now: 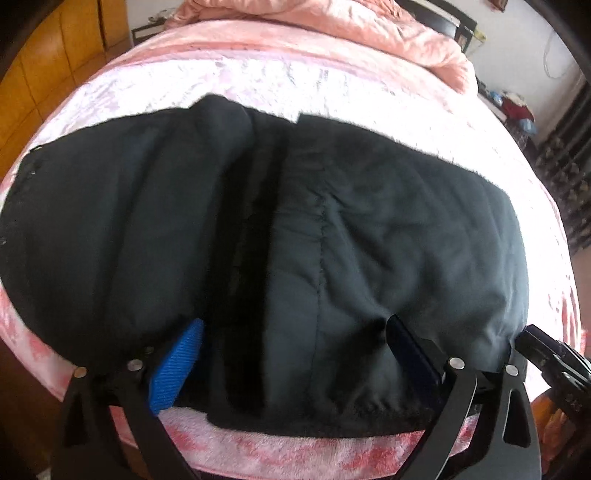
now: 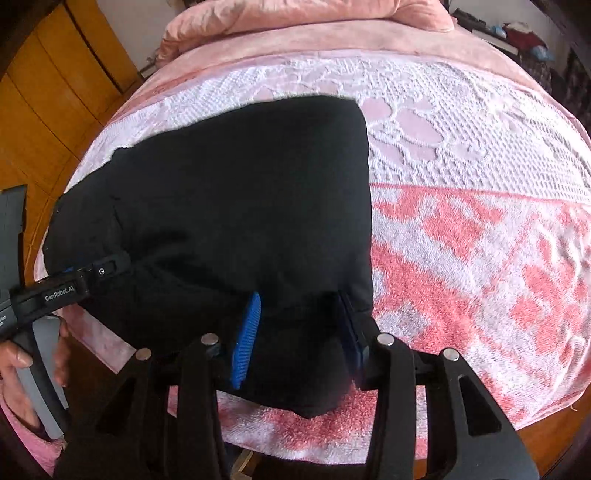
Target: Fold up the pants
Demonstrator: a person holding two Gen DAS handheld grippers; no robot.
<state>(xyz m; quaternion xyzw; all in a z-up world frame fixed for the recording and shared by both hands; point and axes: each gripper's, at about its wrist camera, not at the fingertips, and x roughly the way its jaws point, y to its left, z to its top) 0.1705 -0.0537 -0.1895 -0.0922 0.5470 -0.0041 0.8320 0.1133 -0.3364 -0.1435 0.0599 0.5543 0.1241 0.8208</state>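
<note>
Dark pants (image 1: 295, 221) lie folded across a pink and white blanket (image 1: 258, 77) on the bed, also seen in the right wrist view (image 2: 240, 203). My left gripper (image 1: 295, 354) stands open at the near edge of the pants, its blue pads (image 1: 177, 369) set wide apart with cloth bunched between them. My right gripper (image 2: 299, 339) is also open at the right near corner of the pants, its pads (image 2: 245, 339) apart with cloth between them. The left gripper (image 2: 92, 273) shows at the left of the right wrist view, resting on the pants.
A rumpled pink duvet (image 2: 295, 18) lies at the head of the bed. Wooden cabinets (image 2: 55, 92) stand to the left. Cluttered furniture (image 1: 517, 107) stands at the far right. The blanket's red patterned part (image 2: 480, 277) lies right of the pants.
</note>
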